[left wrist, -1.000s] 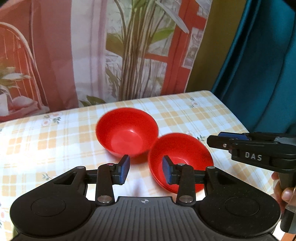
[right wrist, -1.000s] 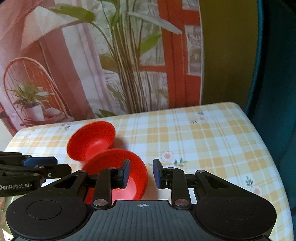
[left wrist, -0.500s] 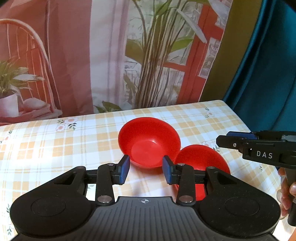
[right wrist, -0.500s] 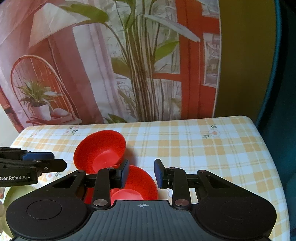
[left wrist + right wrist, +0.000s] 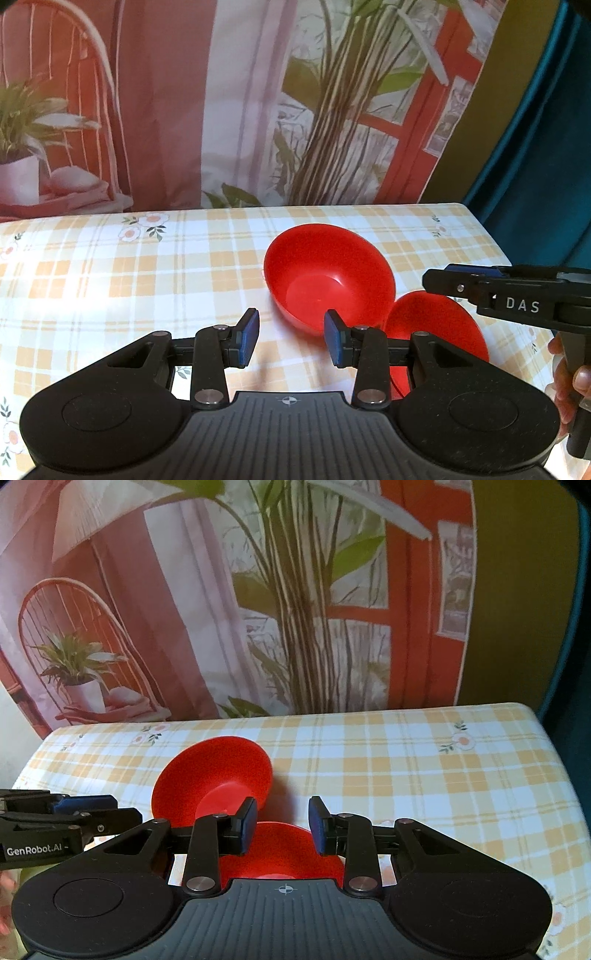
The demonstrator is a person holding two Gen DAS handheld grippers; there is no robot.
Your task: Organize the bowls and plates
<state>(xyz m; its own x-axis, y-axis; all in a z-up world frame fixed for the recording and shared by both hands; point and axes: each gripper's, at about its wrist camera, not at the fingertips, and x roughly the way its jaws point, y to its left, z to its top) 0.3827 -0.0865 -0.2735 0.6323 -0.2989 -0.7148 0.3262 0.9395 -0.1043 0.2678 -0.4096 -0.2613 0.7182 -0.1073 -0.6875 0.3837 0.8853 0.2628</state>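
Observation:
Two red bowls stand side by side on the checked tablecloth (image 5: pixel 147 277). The far bowl (image 5: pixel 328 280) (image 5: pixel 218 775) is tilted, its rim against the near bowl (image 5: pixel 439 332) (image 5: pixel 280 853). My left gripper (image 5: pixel 291 332) is open over bare cloth, just left of the far bowl, nothing between its blue pads. It shows at the left edge of the right wrist view (image 5: pixel 110 812). My right gripper (image 5: pixel 282 823) hangs open above the near bowl, its pads touching nothing. Seen from the left wrist, the right gripper (image 5: pixel 439 280) reaches in over that bowl.
A printed backdrop (image 5: pixel 295 609) of plants and a chair hangs behind the table's far edge. A teal curtain (image 5: pixel 546 147) stands past the right edge. A person's hand (image 5: pixel 569 373) holds the right gripper's handle.
Both grippers have shifted sideways. In the left wrist view the bowls have slid to the right of the fingers. In the right wrist view the near bowl now lies partly under the gripper body.

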